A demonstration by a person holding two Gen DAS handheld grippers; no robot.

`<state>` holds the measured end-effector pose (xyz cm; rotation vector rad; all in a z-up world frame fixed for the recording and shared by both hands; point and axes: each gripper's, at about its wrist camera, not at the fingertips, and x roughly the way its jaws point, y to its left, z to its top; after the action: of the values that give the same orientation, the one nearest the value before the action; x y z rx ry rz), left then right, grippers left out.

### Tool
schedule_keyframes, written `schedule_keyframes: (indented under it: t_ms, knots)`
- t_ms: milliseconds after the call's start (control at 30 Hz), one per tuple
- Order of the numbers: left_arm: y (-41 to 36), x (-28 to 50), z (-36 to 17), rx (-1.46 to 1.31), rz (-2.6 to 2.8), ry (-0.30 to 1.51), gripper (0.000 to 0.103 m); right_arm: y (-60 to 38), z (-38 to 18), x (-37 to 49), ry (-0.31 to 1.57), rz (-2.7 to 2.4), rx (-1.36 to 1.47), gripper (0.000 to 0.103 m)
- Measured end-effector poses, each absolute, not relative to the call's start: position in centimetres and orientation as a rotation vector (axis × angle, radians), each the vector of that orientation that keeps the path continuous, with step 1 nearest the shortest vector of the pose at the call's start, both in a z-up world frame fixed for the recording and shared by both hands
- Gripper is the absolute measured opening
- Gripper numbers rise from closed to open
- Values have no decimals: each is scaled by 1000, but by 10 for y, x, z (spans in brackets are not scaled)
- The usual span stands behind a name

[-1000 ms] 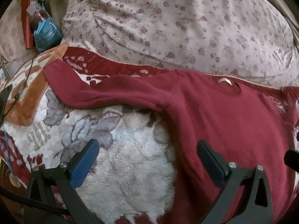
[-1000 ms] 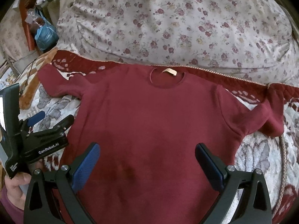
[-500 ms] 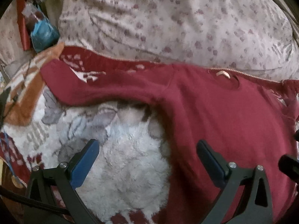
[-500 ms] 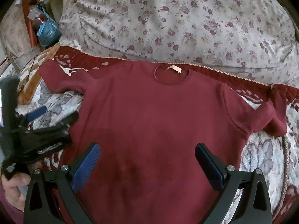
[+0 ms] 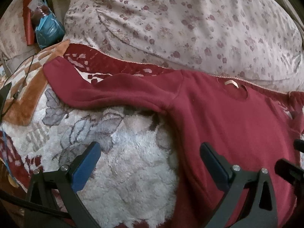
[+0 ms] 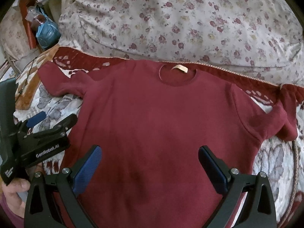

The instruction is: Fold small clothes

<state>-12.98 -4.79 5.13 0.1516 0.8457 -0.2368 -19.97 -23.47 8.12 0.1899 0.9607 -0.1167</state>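
Note:
A dark red sweatshirt (image 6: 161,114) lies flat, front up, on a fluffy patterned blanket, collar with a pale label (image 6: 180,68) toward the far side. Its left sleeve (image 5: 106,93) stretches out to the left, and the right sleeve (image 6: 271,121) is bent back on itself. My right gripper (image 6: 150,165) hovers open over the lower body of the sweatshirt, nothing between its fingers. My left gripper (image 5: 150,163) is open above the blanket at the sweatshirt's left side edge; its right finger (image 5: 212,161) is over the red cloth. In the right wrist view the left gripper (image 6: 51,121) shows at the left.
A big floral duvet (image 6: 180,19) is heaped behind the sweatshirt. The fluffy blanket (image 5: 123,167) with grey leaves and an orange border covers the bed. A blue packet (image 5: 49,30) and red items sit at the far left. A hand (image 6: 13,193) holds the left gripper.
Both views shift only slightly. The left gripper wobbled and settled again beside the sweatshirt's left edge. The sweatshirt has not moved and both grippers stay open.

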Motion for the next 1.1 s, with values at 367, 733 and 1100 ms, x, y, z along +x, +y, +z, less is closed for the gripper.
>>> schedule_keyframes:
  t_ms: [367,733,1100]
  knots:
    - [-26,-119,58,129,-186,863,103,-229,84,-171,950,-102,189,103]
    - [84,-102,83,-67,112,809,103,-156,117,-51,941,179,155,102]
    - [114,-81,75,-107,192,839,103,32,114,81,914,506,-40,82]
